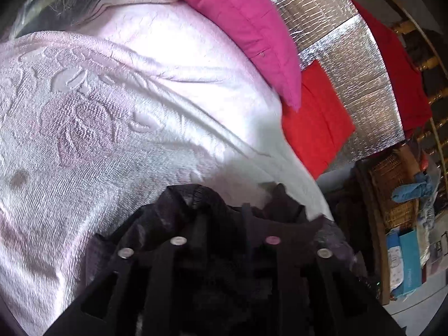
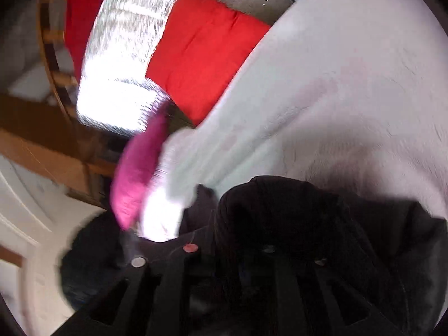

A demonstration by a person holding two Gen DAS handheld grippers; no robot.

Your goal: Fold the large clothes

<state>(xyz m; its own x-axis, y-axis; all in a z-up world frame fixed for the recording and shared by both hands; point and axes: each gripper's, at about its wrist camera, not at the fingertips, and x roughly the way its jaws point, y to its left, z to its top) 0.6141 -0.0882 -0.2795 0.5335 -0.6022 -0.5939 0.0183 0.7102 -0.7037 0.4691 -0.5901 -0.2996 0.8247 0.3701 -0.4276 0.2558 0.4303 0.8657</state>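
**Both grippers buried in black garment over pink bedspread**

Pink embossed bedspread [image 1: 117, 117] covers the bed. Magenta pillow [image 1: 238, 28] lies at its far edge, red cushion [image 1: 316, 117] just beside it against a silver foil panel [image 1: 341, 56]. Wicker shelf [image 1: 392, 201] sits off right in the left view. Right view is blurred.

Black garment [image 1: 201, 218] bunches over the left gripper [image 1: 224, 224], draped across the jaws; fabric appears pinched between them. Same black garment [image 2: 294, 218] mounds over the right gripper [image 2: 232, 240], hiding the jaws; cannot tell their gap.
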